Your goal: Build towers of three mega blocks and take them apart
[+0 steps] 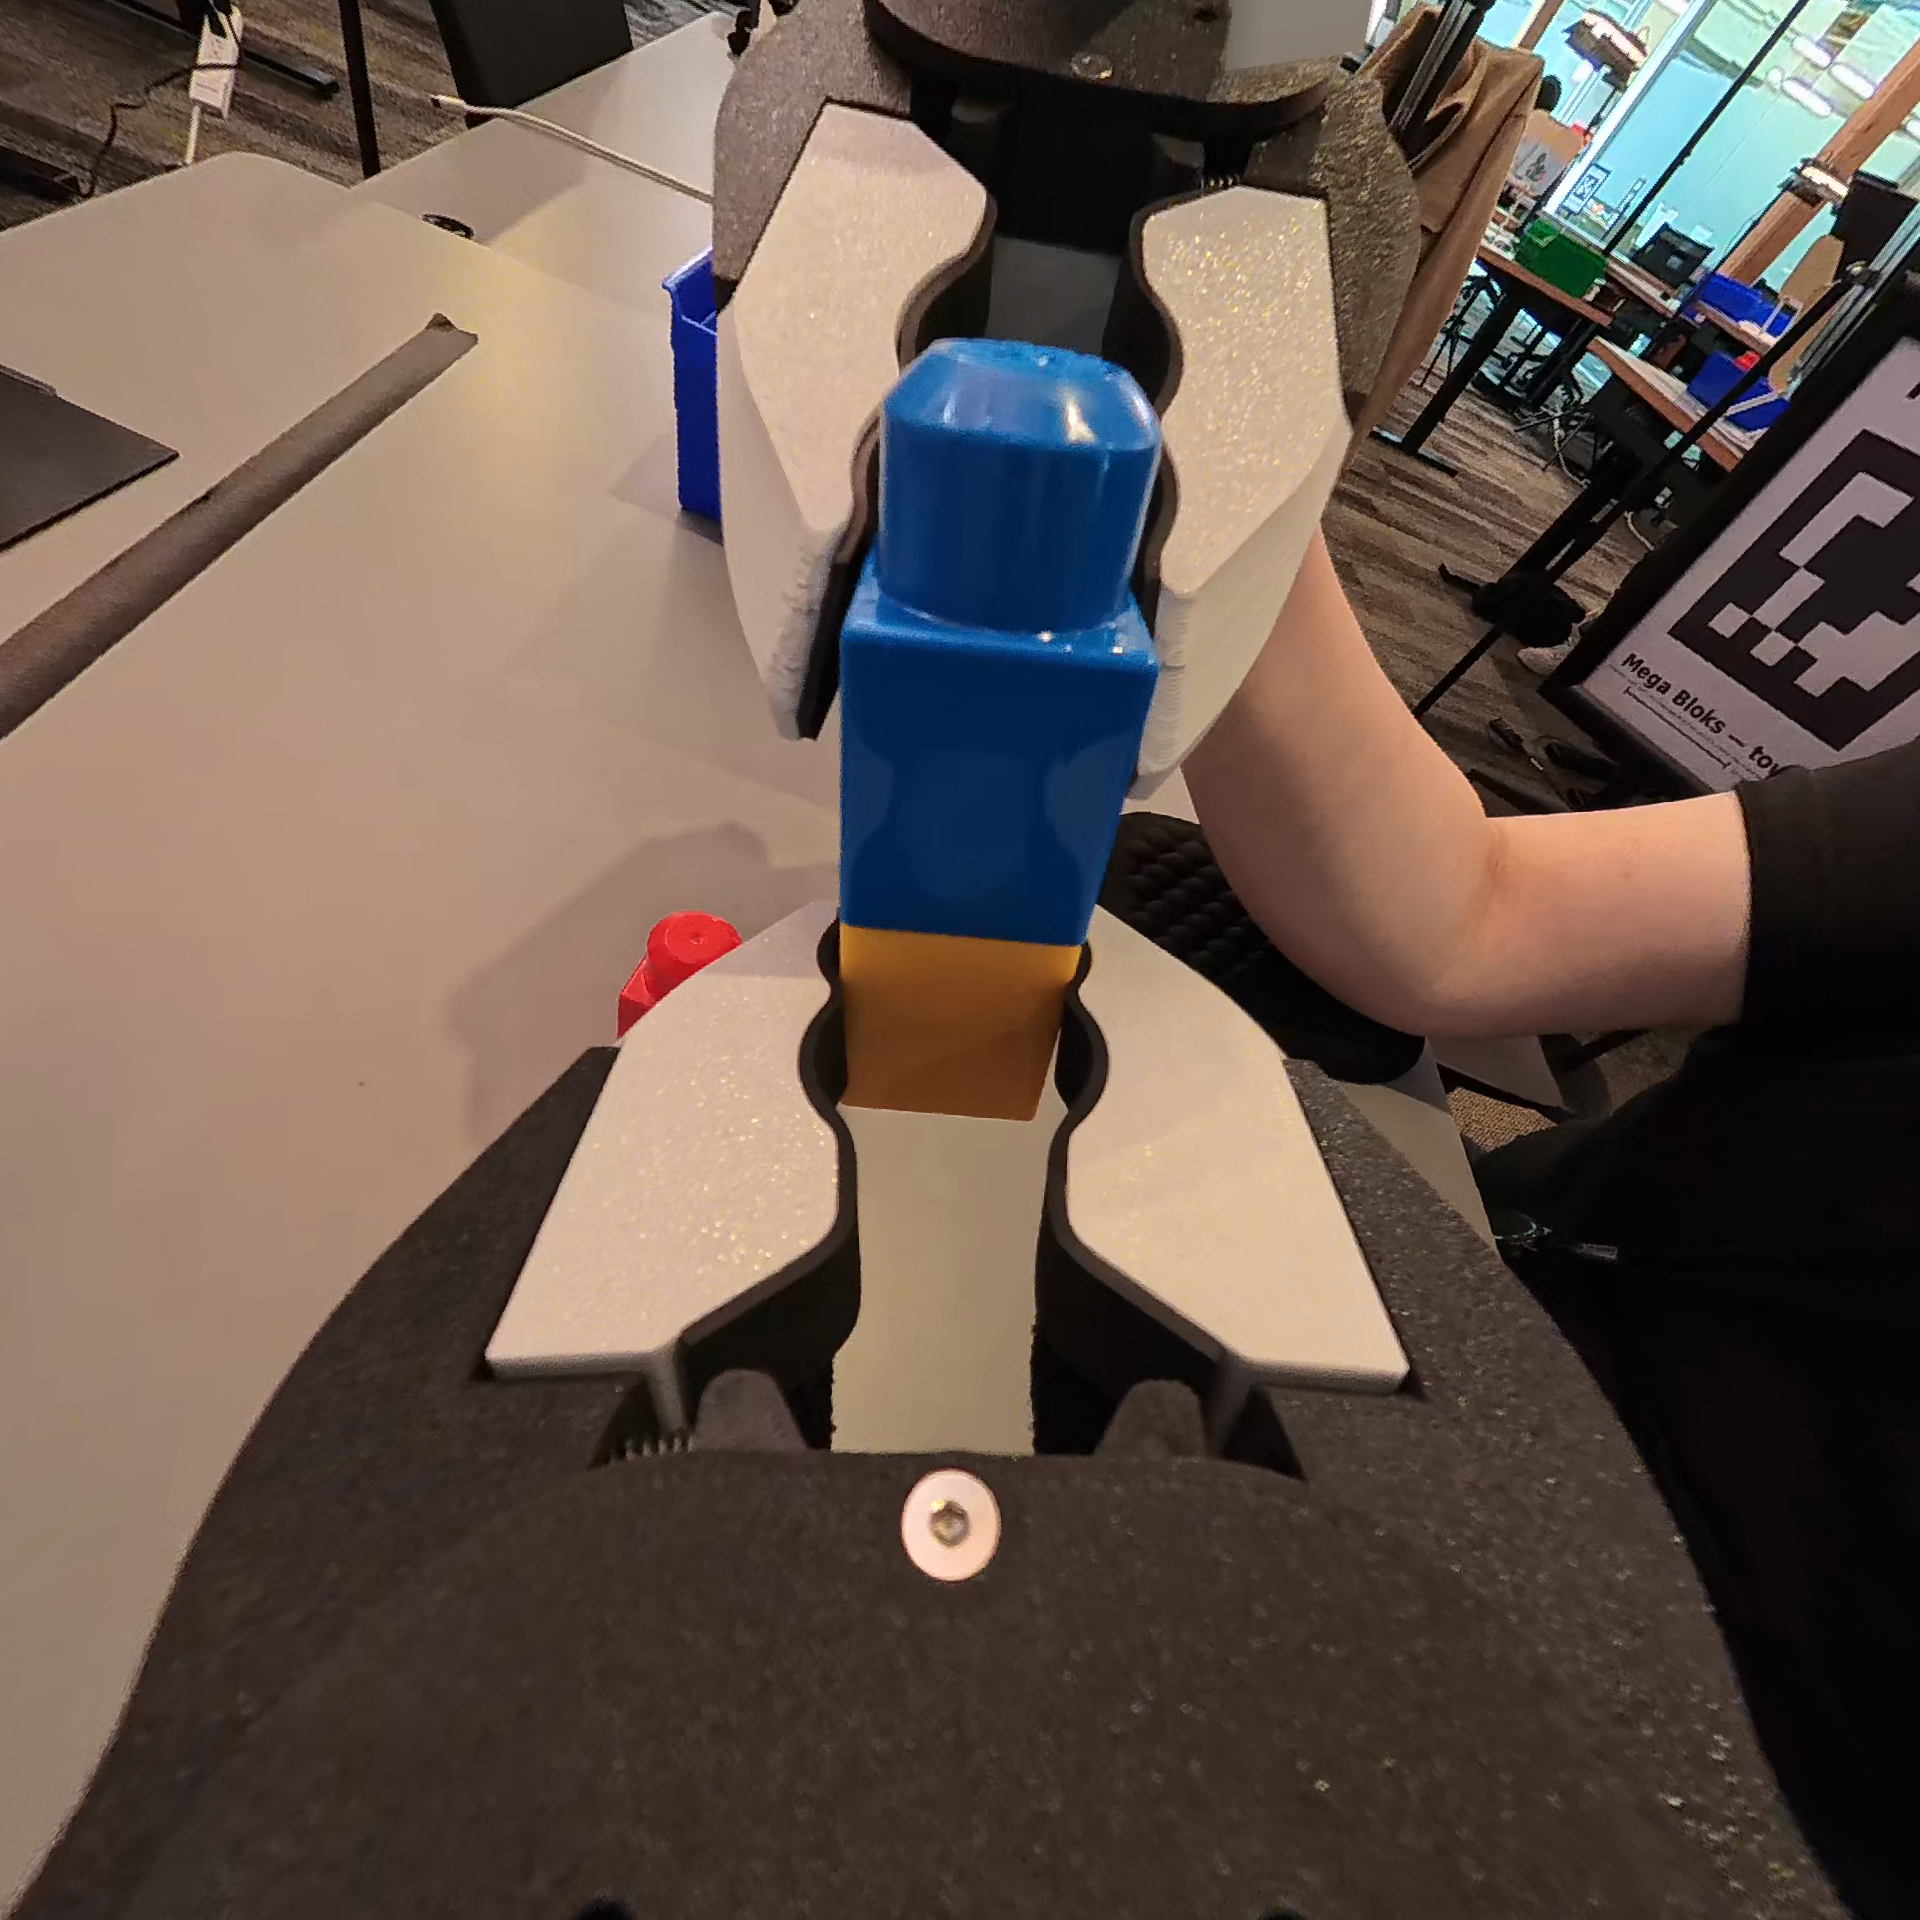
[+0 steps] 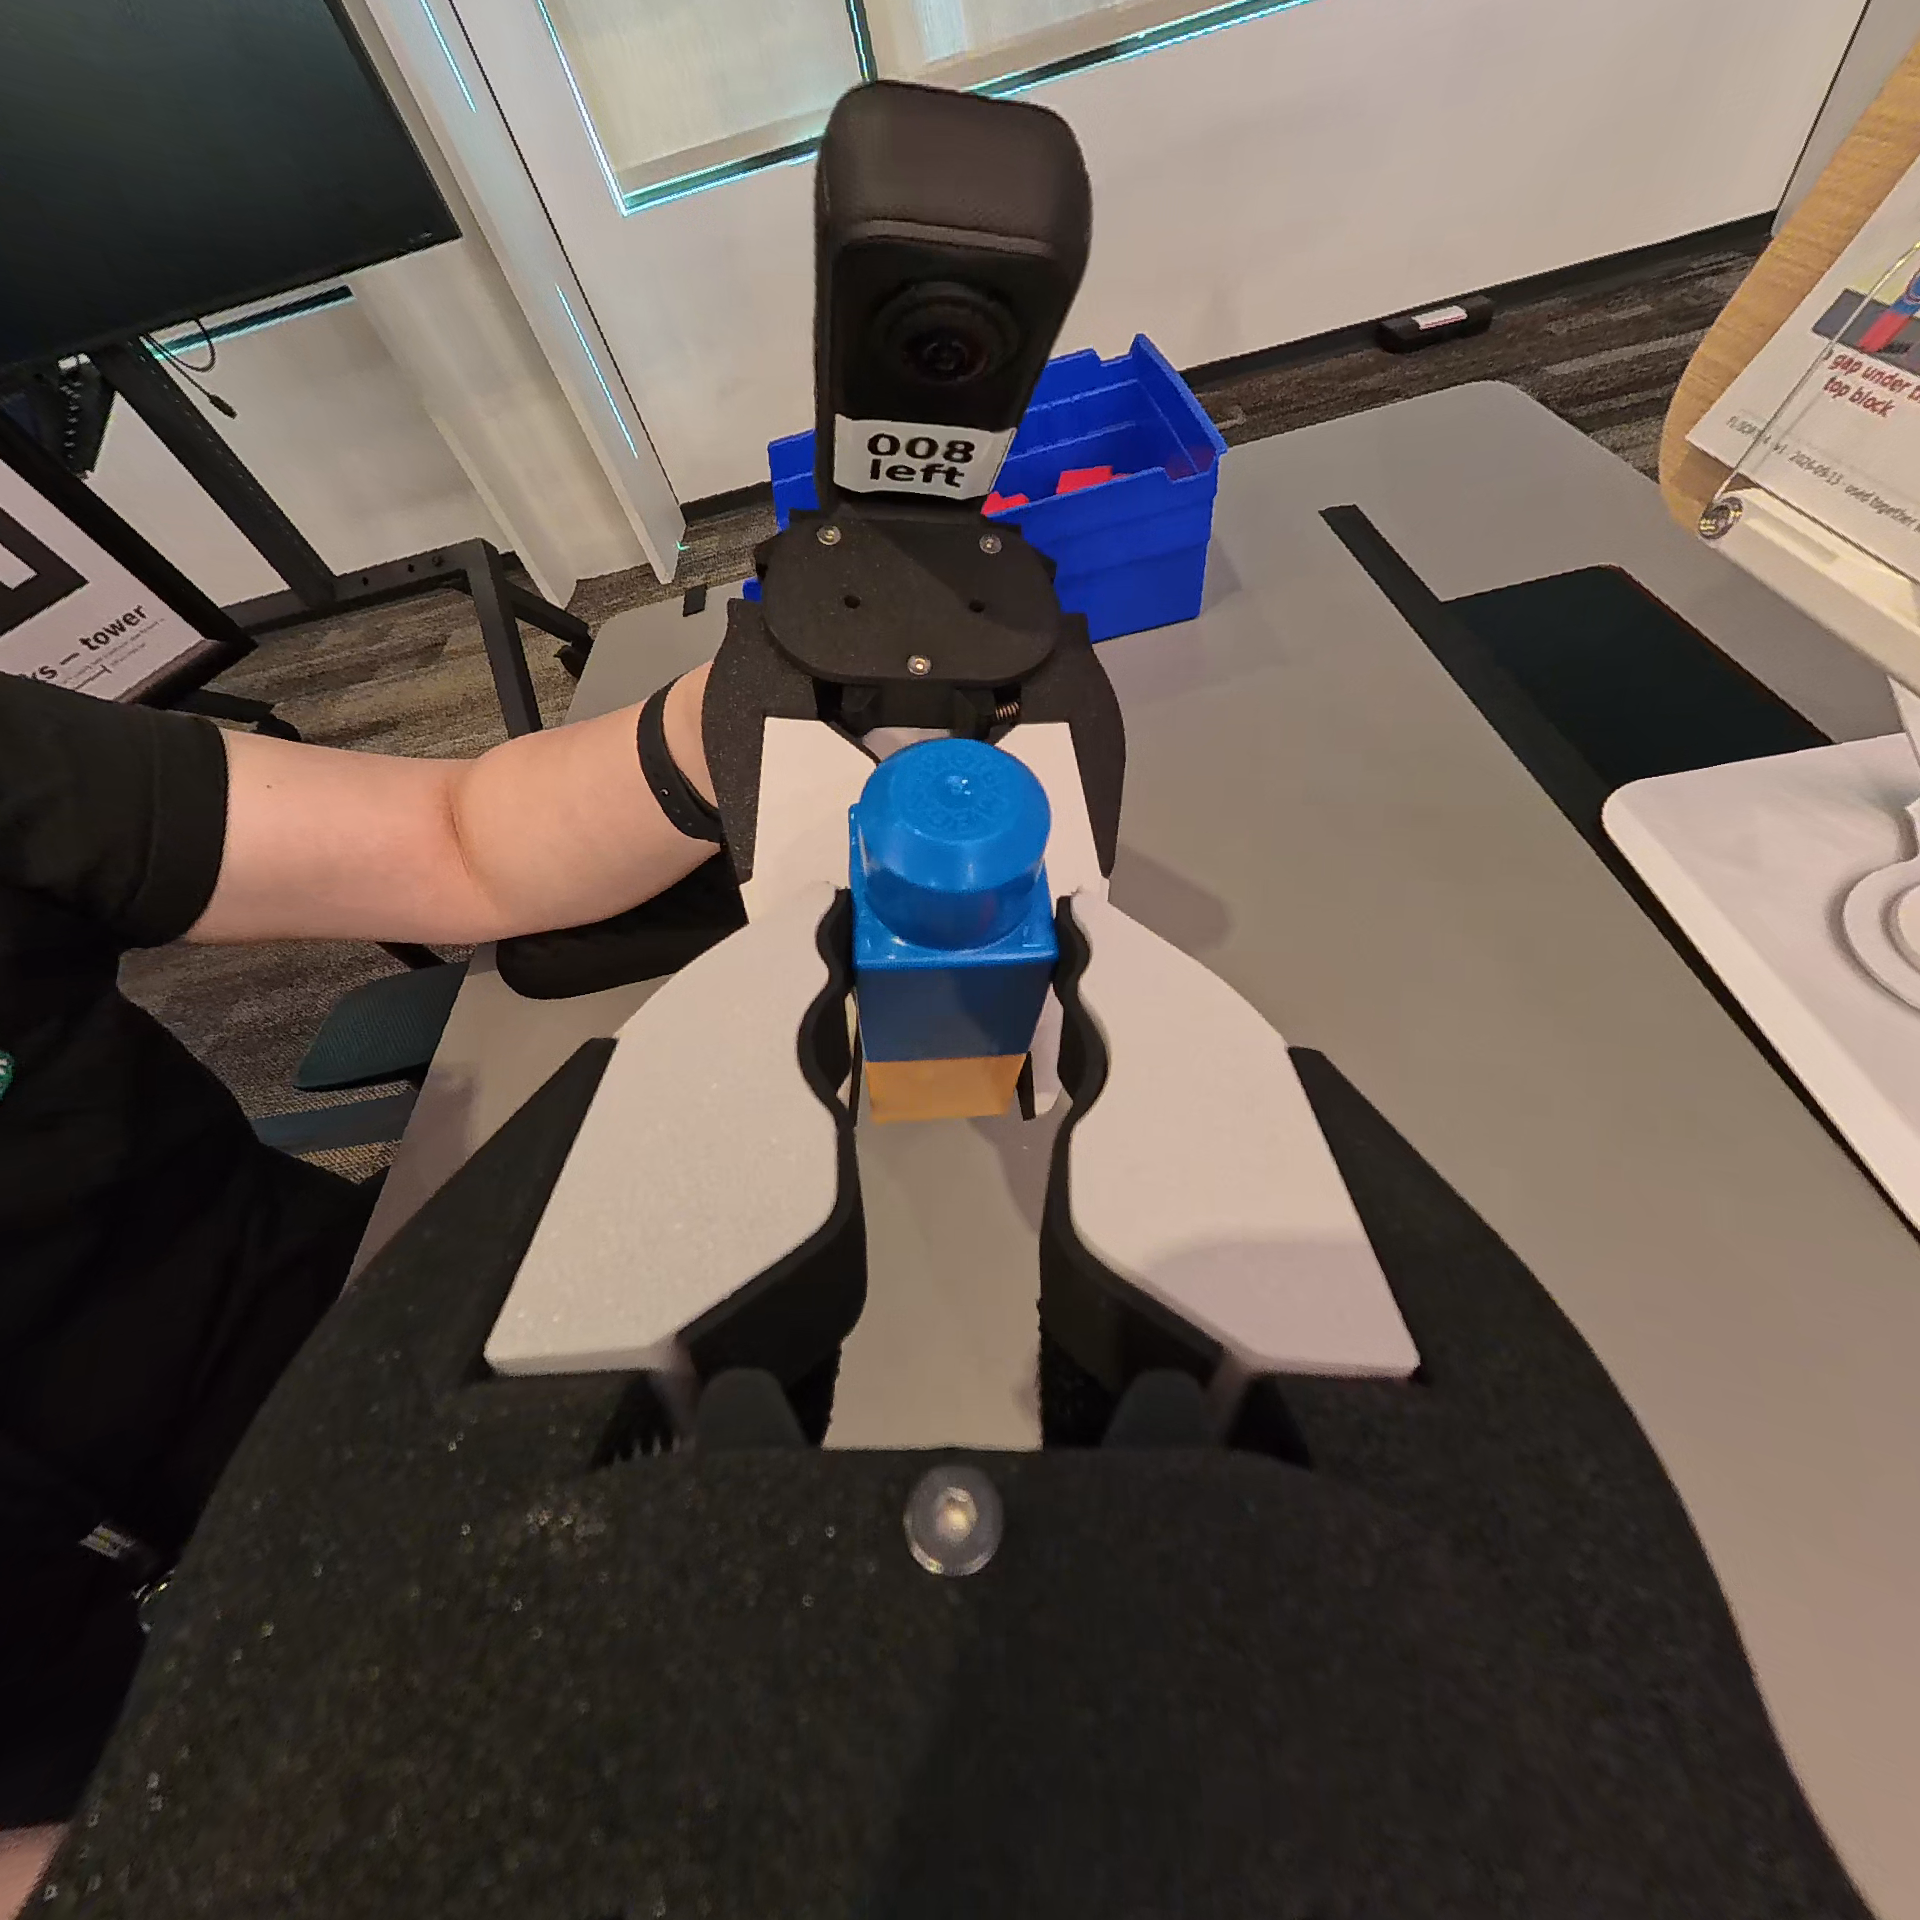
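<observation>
Two-high so far: left hand-held gripper (image 1: 948,1023) clamps yellow block (image 1: 951,1023), right hand-held gripper (image 2: 948,1003) clamps blue block (image 2: 951,982); red block (image 1: 673,961) unstacked on counter (image 1: 364,779).

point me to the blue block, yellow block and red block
blue block (image 1: 987,769), left wrist view, front face of its body
yellow block (image 1: 951,1023), left wrist view, front face under the blue one
red block (image 1: 681,951), left wrist view, its top stud

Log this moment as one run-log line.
stack: blue block on yellow block | left gripper: shut on yellow block | right gripper: shut on blue block | red block: on table
</observation>
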Motion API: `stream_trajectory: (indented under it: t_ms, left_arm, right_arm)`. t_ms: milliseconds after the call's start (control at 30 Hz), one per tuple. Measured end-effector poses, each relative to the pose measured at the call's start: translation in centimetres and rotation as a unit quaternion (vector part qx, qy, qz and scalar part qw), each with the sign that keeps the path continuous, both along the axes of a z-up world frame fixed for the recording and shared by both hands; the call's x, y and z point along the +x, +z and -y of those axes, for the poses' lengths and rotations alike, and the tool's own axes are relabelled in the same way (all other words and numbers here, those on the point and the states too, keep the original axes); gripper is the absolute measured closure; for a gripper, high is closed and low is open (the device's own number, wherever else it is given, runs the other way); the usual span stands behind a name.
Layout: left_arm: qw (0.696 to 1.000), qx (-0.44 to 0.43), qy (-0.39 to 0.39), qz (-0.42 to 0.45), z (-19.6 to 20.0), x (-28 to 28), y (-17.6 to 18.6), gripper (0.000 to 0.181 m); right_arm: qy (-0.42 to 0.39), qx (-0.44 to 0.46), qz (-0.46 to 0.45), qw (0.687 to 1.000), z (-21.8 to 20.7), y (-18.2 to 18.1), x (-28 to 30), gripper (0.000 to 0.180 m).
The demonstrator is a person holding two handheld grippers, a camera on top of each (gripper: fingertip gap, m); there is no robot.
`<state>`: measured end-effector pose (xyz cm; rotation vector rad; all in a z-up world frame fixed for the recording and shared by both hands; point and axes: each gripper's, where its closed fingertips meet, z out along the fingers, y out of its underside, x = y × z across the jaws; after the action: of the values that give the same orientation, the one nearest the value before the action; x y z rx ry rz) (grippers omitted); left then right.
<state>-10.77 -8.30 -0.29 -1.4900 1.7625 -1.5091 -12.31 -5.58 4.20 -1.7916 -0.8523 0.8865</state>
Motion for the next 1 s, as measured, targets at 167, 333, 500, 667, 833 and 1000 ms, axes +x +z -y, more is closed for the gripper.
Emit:
stream_trajectory:
  t_ms: [167,333,500,667,833,1000]
  left_arm:
    - [0.998,-0.067,-0.011,-0.003,0.3,0.0,0.5,0.120]
    - [1.000,0.002,0.001,0.025,-1.8,0.0,-1.7,0.115]
    - [0.989,0.142,0.034,-0.002,-3.7,1.6,-8.1,0.109]
    - [0.972,0.228,0.032,-0.052,-3.5,4.0,-11.9,0.112]
    - [0.979,0.196,0.011,-0.062,-2.8,5.9,-13.1,0.116]
    - [0.976,0.203,0.012,-0.079,-3.1,6.9,-13.9,0.111]
  right_arm:
    - [-0.013,0.012,0.016,1.000,-0.1,0.0,0.6,0.144]
    - [-0.042,0.026,-0.005,0.999,0.7,1.2,3.4,0.144]
    - [-0.082,0.057,-0.042,0.994,2.4,3.2,7.2,0.144]
    - [-0.104,0.071,-0.059,0.990,3.2,3.8,9.3,0.144]
    - [-0.106,0.075,-0.075,0.989,3.4,4.1,10.0,0.144]
    - [-0.104,0.064,-0.078,0.989,3.0,3.5,10.0,0.144]
